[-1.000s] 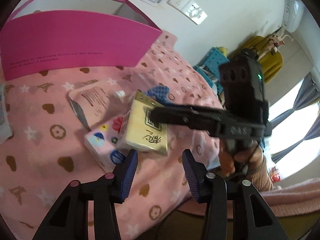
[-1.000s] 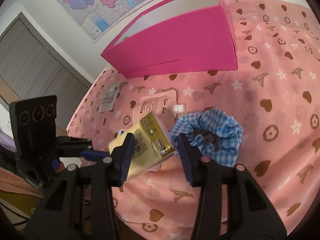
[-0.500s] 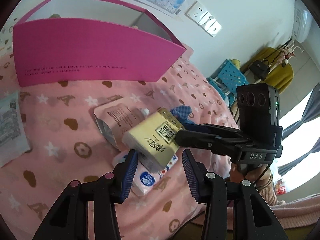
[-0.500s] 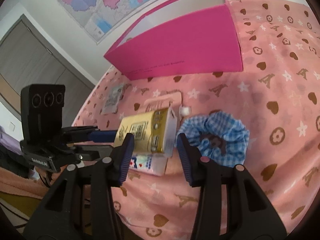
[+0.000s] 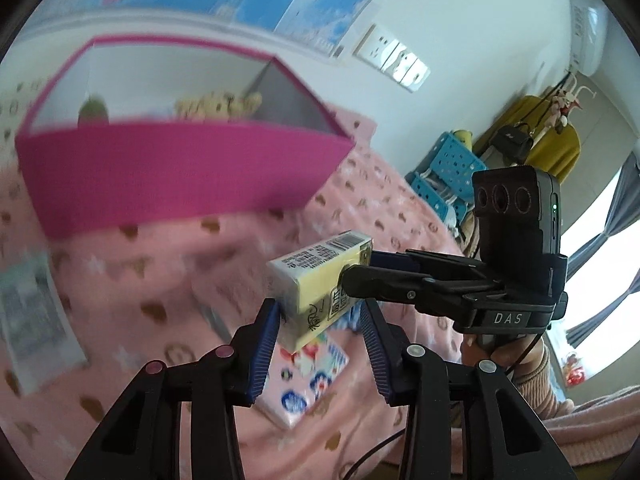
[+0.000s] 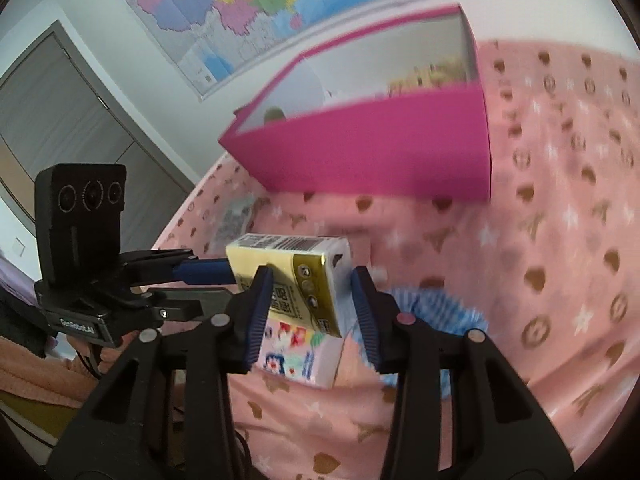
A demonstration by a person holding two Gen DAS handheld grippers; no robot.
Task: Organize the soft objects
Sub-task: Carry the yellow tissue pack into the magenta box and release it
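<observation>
A yellow tissue pack point(image 5: 320, 280) point(image 6: 292, 276) hangs in the air between my two grippers, above the pink patterned cloth point(image 5: 160, 280). My left gripper point(image 5: 320, 344) and my right gripper point(image 6: 308, 316) each have their pads pressed on it from opposite ends. A white cartoon-print tissue pack point(image 5: 308, 380) point(image 6: 296, 356) lies under it on the cloth. A blue checked scrunchie point(image 6: 440, 320) lies beside that. The open pink box point(image 5: 172, 172) point(image 6: 380, 148) stands behind, with a plush toy and a green item inside.
A clear plastic packet point(image 5: 28, 320) lies at the left on the cloth. A blue crate point(image 5: 448, 176) and a coat rack stand beyond the bed's right edge. A map and wall sockets point(image 5: 392, 60) are on the wall behind the box.
The yellow tissue pack has been lifted higher off the cloth and turned; both grippers rose with it toward the pink box, whose inside now shows.
</observation>
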